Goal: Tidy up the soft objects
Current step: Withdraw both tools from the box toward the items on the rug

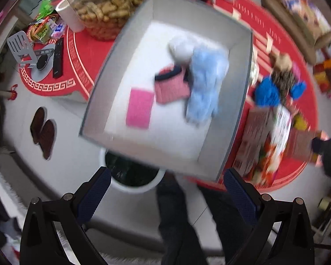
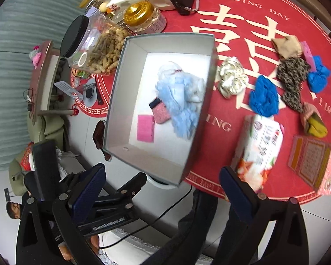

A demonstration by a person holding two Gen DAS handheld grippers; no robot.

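Red round tablecloth [image 2: 264, 6] over white floor [image 1: 33, 114]

The grey box [image 2: 165, 101] looks like matt cardboard. Inside lie a fluffy pale-blue plush cloth [image 2: 181, 101] and a knitted pink piece [image 2: 160, 112]. The red surface [image 2: 242, 33] is smooth with a slight sheen. Claw pads [image 1: 94, 190] are textured blue rubber.

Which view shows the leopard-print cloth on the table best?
The right wrist view: the leopard-print cloth lies sharp and whole between the two blue gloves. The left wrist view shows it motion-blurred and small near the frame's right.
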